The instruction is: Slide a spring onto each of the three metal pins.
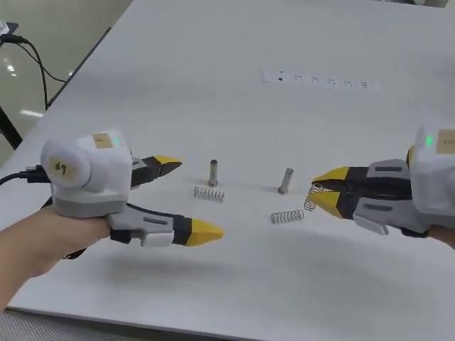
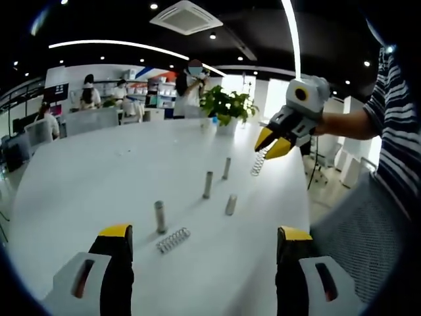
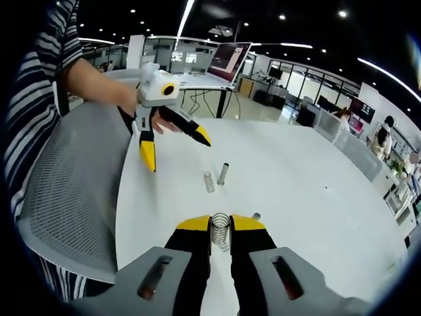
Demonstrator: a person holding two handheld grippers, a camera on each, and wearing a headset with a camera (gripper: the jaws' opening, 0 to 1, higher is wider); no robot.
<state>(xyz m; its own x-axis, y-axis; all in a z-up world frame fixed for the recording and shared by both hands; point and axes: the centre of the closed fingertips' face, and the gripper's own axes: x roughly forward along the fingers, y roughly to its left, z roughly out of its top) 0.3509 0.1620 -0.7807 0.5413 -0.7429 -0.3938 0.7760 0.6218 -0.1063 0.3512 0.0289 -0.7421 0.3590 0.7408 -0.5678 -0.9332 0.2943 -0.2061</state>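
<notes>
Two upright metal pins (image 1: 213,172) (image 1: 286,180) stand mid-table. In the left gripper view a third pin (image 2: 227,168) stands behind them. One spring (image 1: 209,193) lies by the left pin and another spring (image 1: 287,216) lies in front of the right pin. My right gripper (image 1: 328,188) is shut on a third spring (image 3: 220,227), held upright between its yellow tips just right of the right pin. My left gripper (image 1: 186,197) hovers open left of the left pin, with nothing between its jaws.
A white power strip (image 1: 321,80) lies at the back of the white table (image 1: 213,85). A grey mesh chair (image 3: 72,197) stands at the table's near edge. People and desks fill the room beyond.
</notes>
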